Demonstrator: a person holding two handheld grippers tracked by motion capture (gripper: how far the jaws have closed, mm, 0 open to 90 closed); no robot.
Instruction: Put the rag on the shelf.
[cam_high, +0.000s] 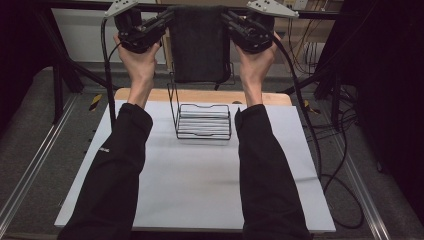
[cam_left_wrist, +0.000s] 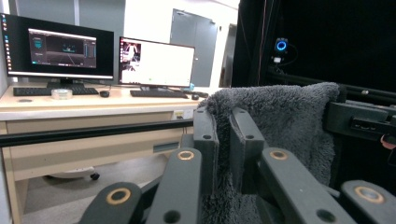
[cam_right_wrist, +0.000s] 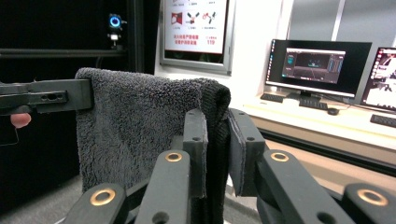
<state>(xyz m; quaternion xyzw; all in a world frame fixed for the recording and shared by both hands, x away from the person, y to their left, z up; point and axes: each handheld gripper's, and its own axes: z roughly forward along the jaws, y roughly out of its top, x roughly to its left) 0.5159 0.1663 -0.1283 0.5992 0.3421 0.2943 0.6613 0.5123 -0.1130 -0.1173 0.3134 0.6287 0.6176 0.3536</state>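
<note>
A dark grey fluffy towel (cam_high: 199, 42) hangs spread out between my two grippers, raised high above the far side of the table. My left gripper (cam_high: 167, 17) is shut on the towel's top left corner; in the left gripper view its jaws pinch the towel's edge (cam_left_wrist: 261, 112). My right gripper (cam_high: 227, 19) is shut on the top right corner, and the right gripper view has the towel (cam_right_wrist: 135, 112) running off to the other gripper. Below the towel a black wire rack (cam_high: 202, 120) stands on the white table (cam_high: 200, 185).
A wooden board (cam_high: 200, 96) lies along the table's far edge behind the rack. Cables (cam_high: 330, 165) trail down the right side of the table. Dark frame legs (cam_high: 60, 70) stand at the back left. A desk with monitors (cam_left_wrist: 93, 51) is beyond the work area.
</note>
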